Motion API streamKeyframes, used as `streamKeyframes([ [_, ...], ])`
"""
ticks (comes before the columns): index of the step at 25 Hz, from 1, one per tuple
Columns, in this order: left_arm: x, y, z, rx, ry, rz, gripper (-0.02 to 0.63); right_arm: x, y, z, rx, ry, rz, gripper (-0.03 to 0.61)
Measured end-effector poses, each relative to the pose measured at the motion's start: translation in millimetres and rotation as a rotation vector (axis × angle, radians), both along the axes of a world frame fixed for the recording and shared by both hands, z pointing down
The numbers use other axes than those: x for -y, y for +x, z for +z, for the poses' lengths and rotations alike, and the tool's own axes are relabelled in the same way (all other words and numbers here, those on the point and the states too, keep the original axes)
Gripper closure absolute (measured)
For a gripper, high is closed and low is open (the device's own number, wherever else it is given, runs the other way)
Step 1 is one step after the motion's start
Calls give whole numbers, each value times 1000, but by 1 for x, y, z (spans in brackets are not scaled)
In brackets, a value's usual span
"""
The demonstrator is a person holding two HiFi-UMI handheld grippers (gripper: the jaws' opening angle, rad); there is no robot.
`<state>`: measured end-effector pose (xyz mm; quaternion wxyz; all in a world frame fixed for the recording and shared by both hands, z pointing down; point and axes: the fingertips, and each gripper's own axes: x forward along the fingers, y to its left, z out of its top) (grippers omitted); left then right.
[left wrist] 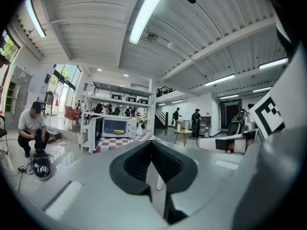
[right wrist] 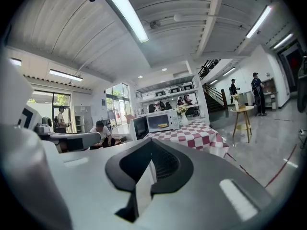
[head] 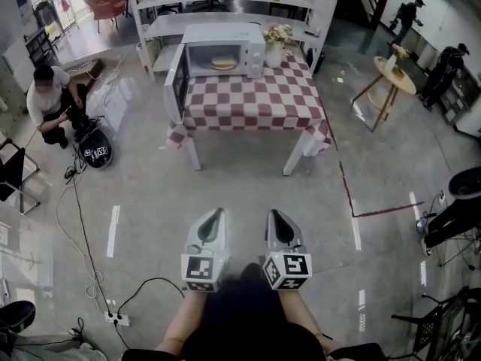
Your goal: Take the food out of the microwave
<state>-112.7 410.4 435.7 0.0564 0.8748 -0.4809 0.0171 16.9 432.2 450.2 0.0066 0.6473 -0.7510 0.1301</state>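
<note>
Well back from the checkered surface (head: 255, 107), a person holds the left gripper (head: 213, 219) and right gripper (head: 276, 219) side by side, both pinched shut on nothing. The food (head: 223, 63) sits inside the microwave (head: 252, 34), whose door (head: 178, 81) stands wide open. Likely risks: jaws arriving closed would shove the food deeper, and a careless reach could topple the flower vase (head: 275, 53) (just beside the oven).

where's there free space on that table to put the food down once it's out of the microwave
The checkered table is bare across its whole front, from the microwave and flower vase to the near edge. The back is crowded by those two, and the open microwave door stands out along the left edge.
</note>
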Motion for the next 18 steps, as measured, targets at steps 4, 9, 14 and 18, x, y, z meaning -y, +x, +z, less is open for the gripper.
streamKeyframes([
  [4,5,-1,2,5,-4,9,603,7,-4,2,2,-3,0,578],
  [9,19,-5,5,3,-13,2,603,30,-9,2,-3,0,-15,577],
  [14,50,-5,7,-11,-21,-23,603,64,-13,3,-12,-3,-56,577],
  [18,81,-1,8,-6,-18,-36,603,96,-6,3,-15,2,-60,577],
])
